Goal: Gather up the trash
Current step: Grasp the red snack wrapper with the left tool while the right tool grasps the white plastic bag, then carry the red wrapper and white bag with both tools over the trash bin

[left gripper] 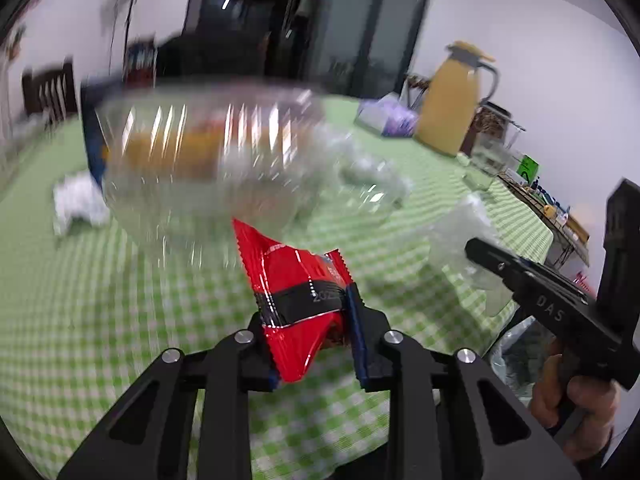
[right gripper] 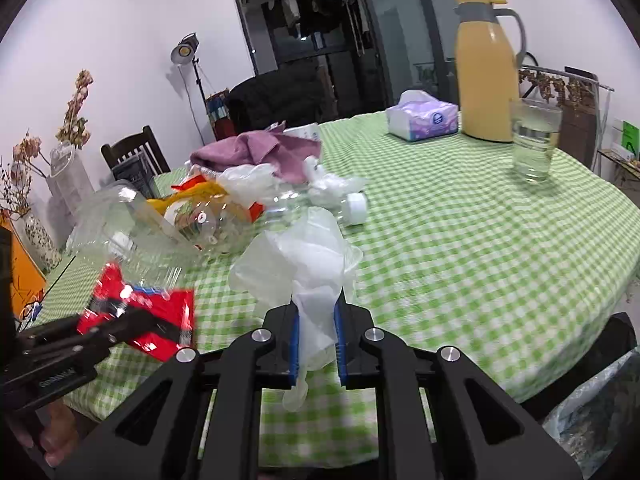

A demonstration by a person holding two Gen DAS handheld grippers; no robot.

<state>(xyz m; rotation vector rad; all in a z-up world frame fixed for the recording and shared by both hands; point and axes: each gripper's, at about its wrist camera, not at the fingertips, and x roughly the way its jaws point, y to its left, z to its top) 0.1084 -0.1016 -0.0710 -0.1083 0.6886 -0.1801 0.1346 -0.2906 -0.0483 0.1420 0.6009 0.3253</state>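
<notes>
Clear plastic container [left gripper: 208, 160] blurred just beyond red wrapper [left gripper: 296, 300]; thermos [right gripper: 486, 68], glass [right gripper: 534, 140] well apart.

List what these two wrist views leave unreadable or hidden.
- Clear plastic container, left wrist view: motion blur smears its contents.
- Red wrapper: its lower end hidden between the left tongs.
- Bag, right wrist view: cut off by the frame edge.
</notes>
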